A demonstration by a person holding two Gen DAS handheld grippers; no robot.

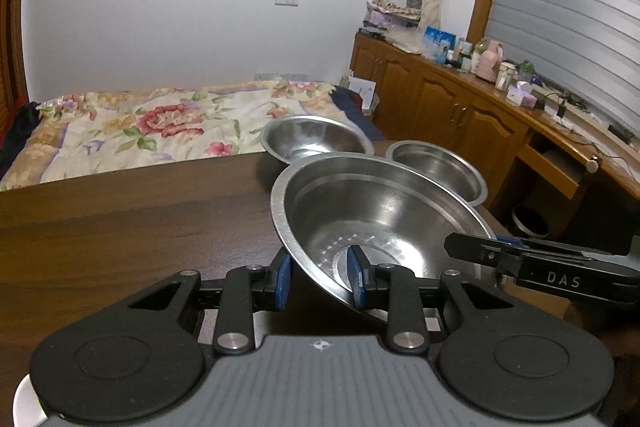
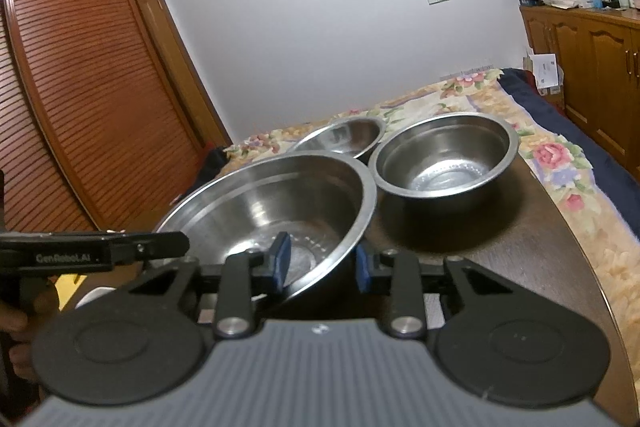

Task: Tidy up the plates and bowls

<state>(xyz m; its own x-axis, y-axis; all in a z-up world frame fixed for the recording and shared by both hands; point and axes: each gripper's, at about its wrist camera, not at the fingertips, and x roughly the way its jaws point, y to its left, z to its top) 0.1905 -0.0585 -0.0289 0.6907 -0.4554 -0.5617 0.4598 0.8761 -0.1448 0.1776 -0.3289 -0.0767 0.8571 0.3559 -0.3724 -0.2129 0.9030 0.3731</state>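
Observation:
A large steel bowl sits nearest on the dark wooden table. My left gripper is shut on its rim, one blue pad inside and one outside. My right gripper is shut on the opposite rim the same way. Each view shows the other gripper's black finger reaching in from the side. Behind the large bowl stand a medium steel bowl and a smaller steel bowl, both empty and upright.
A bed with a floral quilt lies just past the table's far edge. Wooden cabinets with cluttered tops line the right wall. A louvred wooden wardrobe stands at the left. Bare tabletop lies right of the bowls.

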